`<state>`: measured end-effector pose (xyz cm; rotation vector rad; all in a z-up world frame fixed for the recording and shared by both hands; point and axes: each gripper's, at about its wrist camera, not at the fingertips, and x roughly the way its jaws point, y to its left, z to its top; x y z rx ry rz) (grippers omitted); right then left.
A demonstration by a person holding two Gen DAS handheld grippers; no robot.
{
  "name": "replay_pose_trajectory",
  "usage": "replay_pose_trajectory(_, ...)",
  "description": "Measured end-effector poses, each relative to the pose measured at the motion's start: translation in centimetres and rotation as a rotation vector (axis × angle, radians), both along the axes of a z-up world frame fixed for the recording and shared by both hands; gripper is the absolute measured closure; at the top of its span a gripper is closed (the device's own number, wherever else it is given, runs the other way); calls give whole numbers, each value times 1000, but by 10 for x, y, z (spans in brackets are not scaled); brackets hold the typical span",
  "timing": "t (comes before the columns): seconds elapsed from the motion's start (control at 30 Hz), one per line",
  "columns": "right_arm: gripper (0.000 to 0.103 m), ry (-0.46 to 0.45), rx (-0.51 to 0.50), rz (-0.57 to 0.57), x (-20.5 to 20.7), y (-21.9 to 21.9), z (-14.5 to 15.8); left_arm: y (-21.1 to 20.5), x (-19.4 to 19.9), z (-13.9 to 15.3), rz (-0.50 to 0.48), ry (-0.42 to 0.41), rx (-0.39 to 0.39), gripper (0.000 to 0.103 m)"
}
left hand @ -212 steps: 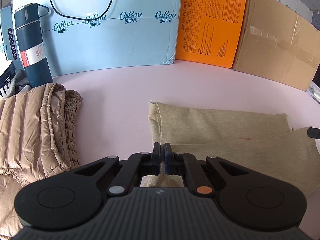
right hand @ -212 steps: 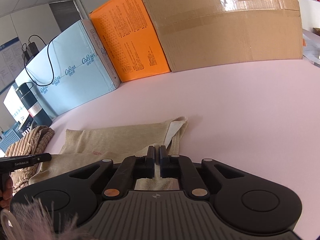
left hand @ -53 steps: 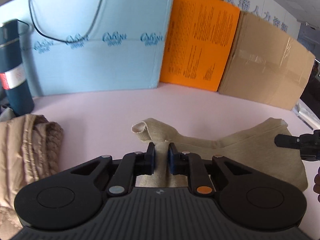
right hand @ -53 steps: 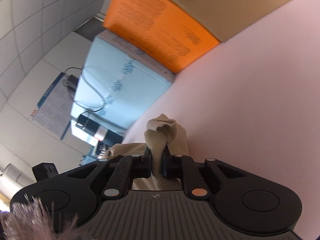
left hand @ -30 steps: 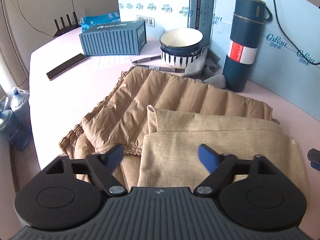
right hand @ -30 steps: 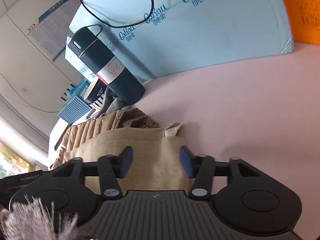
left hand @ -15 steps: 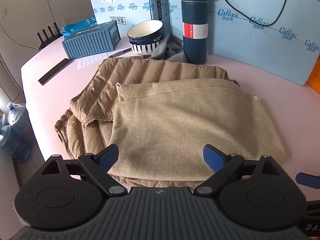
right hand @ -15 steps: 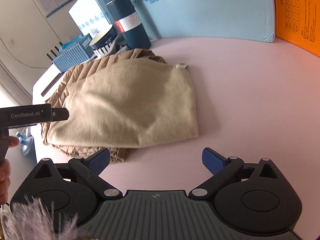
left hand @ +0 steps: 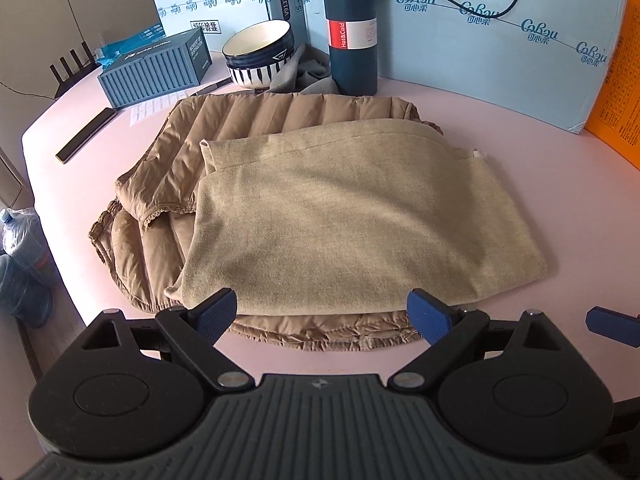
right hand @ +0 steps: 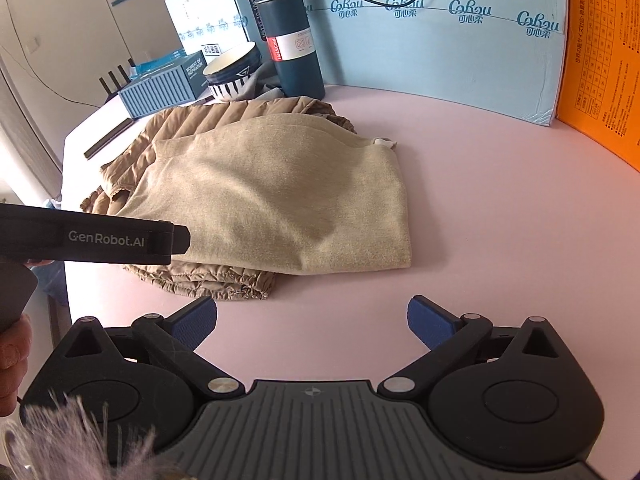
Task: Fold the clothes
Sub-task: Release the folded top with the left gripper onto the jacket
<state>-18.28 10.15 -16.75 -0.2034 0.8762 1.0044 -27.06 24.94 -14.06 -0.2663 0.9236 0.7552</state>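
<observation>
While both sets of tongs stand wide and empty, the right tongs [right hand: 312, 324], whose jaws have just been opening, hang over bare pink surface [right hand: 480, 200], with the left tongs [left hand: 322, 314] at the pile's near hem. Folded cloth [left hand: 360, 216] lies at twelve o'clock atop the jacket [left hand: 168, 168], overhanging it toward three. Risk: any snag there could undo the fold. Farther, at eleven, flask [left hand: 352, 28] and bowl [left hand: 260, 54] could topple.
</observation>
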Motion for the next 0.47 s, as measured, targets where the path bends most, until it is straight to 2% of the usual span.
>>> replay_pose_trajectory(0.2,0,24,6,-38,-5,-3,-5,5,-6,-5,-13,18,-18,9)
replay_pose_trajectory(0.27,0,14,23,-57,-5,-3,-4,8,-11,-5,-14,9,-25,0)
replay_pose_trajectory(0.3,0,4,39,-67,-5,-4,-3,10,-16,-5,-17,-10,-27,0)
replay_pose_trajectory(0.4,0,-31,131,-94,1,-6,4,20,-29,-2,-19,-58,-46,0)
replay_pose_trajectory(0.47,0,-61,279,-77,12,-8,10,28,-39,-1,-9,-74,-54,0)
